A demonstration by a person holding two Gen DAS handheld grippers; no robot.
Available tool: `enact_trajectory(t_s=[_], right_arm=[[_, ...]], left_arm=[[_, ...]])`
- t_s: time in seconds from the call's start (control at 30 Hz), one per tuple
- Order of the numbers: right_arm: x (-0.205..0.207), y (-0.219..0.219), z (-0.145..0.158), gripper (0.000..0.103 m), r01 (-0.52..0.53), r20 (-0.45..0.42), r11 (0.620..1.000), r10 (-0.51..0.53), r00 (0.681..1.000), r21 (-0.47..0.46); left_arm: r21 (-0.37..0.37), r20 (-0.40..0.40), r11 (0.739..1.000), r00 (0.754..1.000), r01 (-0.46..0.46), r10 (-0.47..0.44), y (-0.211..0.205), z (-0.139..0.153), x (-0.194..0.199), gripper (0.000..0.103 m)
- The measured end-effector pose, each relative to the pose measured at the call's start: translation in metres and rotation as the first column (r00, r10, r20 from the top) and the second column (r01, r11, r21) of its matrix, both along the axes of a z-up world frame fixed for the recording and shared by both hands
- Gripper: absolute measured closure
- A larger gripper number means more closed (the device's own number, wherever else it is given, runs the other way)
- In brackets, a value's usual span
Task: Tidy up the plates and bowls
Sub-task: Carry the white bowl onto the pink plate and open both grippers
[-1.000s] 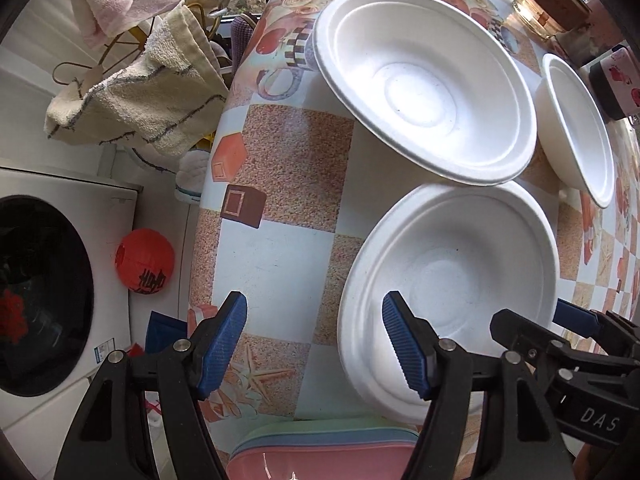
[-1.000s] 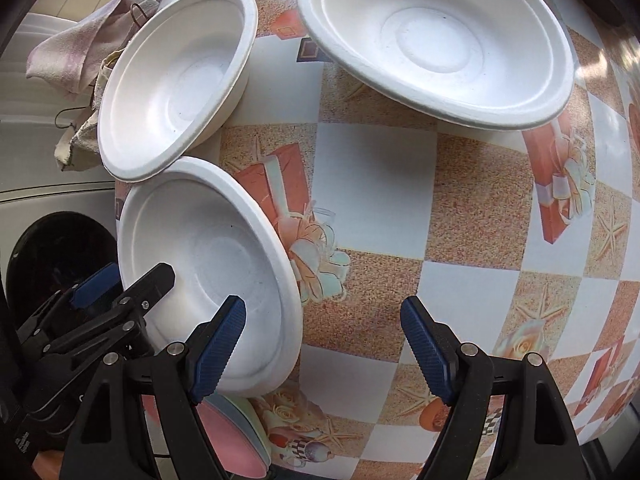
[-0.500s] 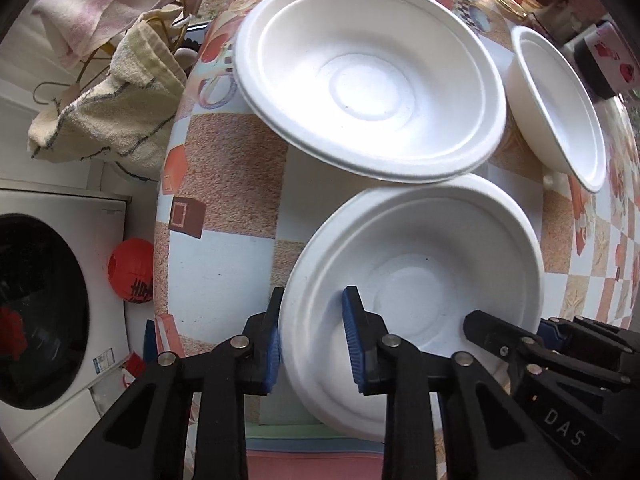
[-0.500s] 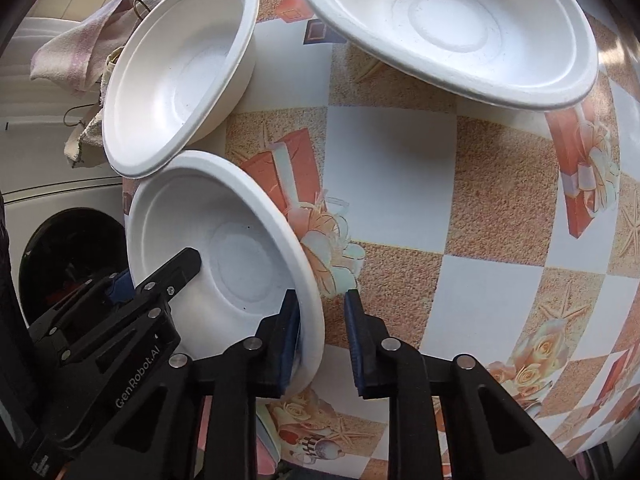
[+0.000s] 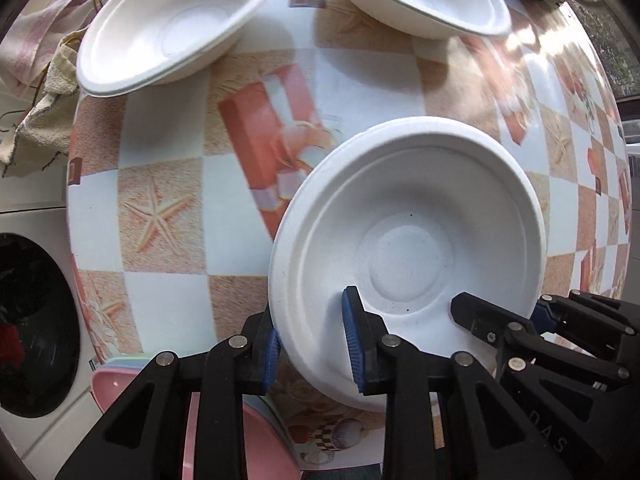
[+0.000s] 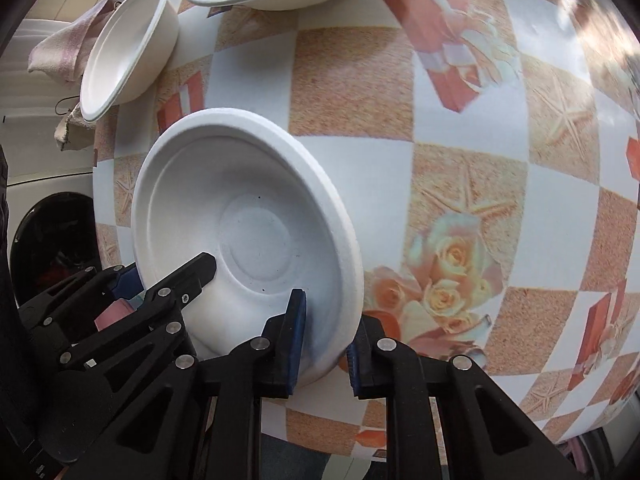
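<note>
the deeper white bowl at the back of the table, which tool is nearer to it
Neither is clearly nearer. The left tool and the right tool both clamp the near plate's rim, well short of the deeper bowl.

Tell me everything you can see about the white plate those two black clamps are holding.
The white plate is a round, deep disposable dish, apparently of matte moulded pulp, with a broad rim, stepped inner rings and a flat centre circle dotted with tiny dark specks. It is empty and tilted, apparently raised over the checkered tablecloth. The left gripper pinches its near rim on one side, the right gripper on the other, each with a blue pad inside and one outside.
</note>
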State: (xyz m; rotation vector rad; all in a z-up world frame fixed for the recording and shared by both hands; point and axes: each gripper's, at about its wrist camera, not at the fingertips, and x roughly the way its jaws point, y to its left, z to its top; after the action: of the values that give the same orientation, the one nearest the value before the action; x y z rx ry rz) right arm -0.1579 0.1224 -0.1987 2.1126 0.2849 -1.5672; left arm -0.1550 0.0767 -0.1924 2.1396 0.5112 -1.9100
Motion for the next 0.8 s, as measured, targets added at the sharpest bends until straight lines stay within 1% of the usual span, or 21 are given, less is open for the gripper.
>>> enact_trajectory(t_s=[0.13, 0.23, 0.37, 0.4, 0.47, 0.53, 0.57, 0.6, 0.63, 0.67, 0.7, 0.73, 0.8], right_arm=[[0.008, 0.048, 0.005, 0.082, 0.036, -0.012, 0.999, -0.035, 0.999, 0.028], [0.014, 0.086, 0.008, 0.082, 0.091, -0.016, 0.994, -0.090, 0.996, 0.057], [0.019, 0.138, 0.010, 0.082, 0.181, -0.014, 0.979, -0.181, 0.983, 0.093], [0.015, 0.155, 0.002, 0.082, 0.200, -0.014, 0.975, -0.199, 0.980, 0.100], [0.018, 0.174, 0.003, 0.082, 0.223, -0.015, 0.970, -0.222, 0.975, 0.098], [0.020, 0.189, 0.002, 0.080, 0.233, -0.016, 0.967, -0.232, 0.973, 0.099], [0.021, 0.196, 0.002, 0.076, 0.239, -0.020, 0.966, -0.238, 0.971, 0.099], [0.018, 0.191, 0.007, 0.058, 0.254, -0.025, 0.962, -0.253, 0.967, 0.095], [0.014, 0.193, 0.011, 0.033, 0.268, -0.034, 0.960, -0.266, 0.963, 0.084], [0.011, 0.194, 0.018, 0.026, 0.280, -0.050, 0.958, -0.277, 0.960, 0.062], [-0.002, 0.195, 0.024, 0.025, 0.288, -0.064, 0.957, -0.285, 0.956, 0.040], [-0.004, 0.197, 0.030, 0.025, 0.280, -0.075, 0.960, -0.278, 0.958, 0.027], [-0.014, 0.205, 0.040, 0.025, 0.272, -0.092, 0.962, -0.268, 0.959, 0.024]], left_arm=[[-0.001, -0.007, 0.997, 0.997, 0.077, -0.077, 0.048, 0.003, 0.000, 0.072], [0.028, -0.003, 0.988, 0.989, 0.149, -0.149, 0.087, 0.002, -0.001, 0.071], [0.025, -0.014, 0.957, 0.958, 0.288, -0.287, 0.140, 0.004, -0.001, 0.067], [0.027, -0.015, 0.949, 0.949, 0.315, -0.314, 0.151, 0.004, -0.001, 0.064], [0.042, -0.002, 0.935, 0.936, 0.353, -0.353, 0.170, 0.004, -0.003, 0.048], [0.025, 0.002, 0.925, 0.925, 0.380, -0.380, 0.182, 0.006, -0.002, 0.042], [0.016, -0.001, 0.919, 0.919, 0.394, -0.394, 0.185, 0.009, -0.001, 0.040], [0.016, -0.006, 0.914, 0.915, 0.404, -0.404, 0.186, 0.012, 0.001, 0.039], [0.021, -0.013, 0.912, 0.912, 0.410, -0.410, 0.187, 0.015, 0.001, 0.037], [0.023, -0.021, 0.911, 0.911, 0.413, -0.412, 0.187, 0.020, 0.006, 0.036], [0.020, -0.025, 0.908, 0.908, 0.419, -0.419, 0.185, 0.024, 0.005, 0.036], [0.009, -0.034, 0.905, 0.905, 0.425, -0.424, 0.182, 0.028, 0.008, 0.036], [-0.004, -0.060, 0.900, 0.898, 0.436, -0.435, 0.173, 0.036, 0.016, 0.036]])
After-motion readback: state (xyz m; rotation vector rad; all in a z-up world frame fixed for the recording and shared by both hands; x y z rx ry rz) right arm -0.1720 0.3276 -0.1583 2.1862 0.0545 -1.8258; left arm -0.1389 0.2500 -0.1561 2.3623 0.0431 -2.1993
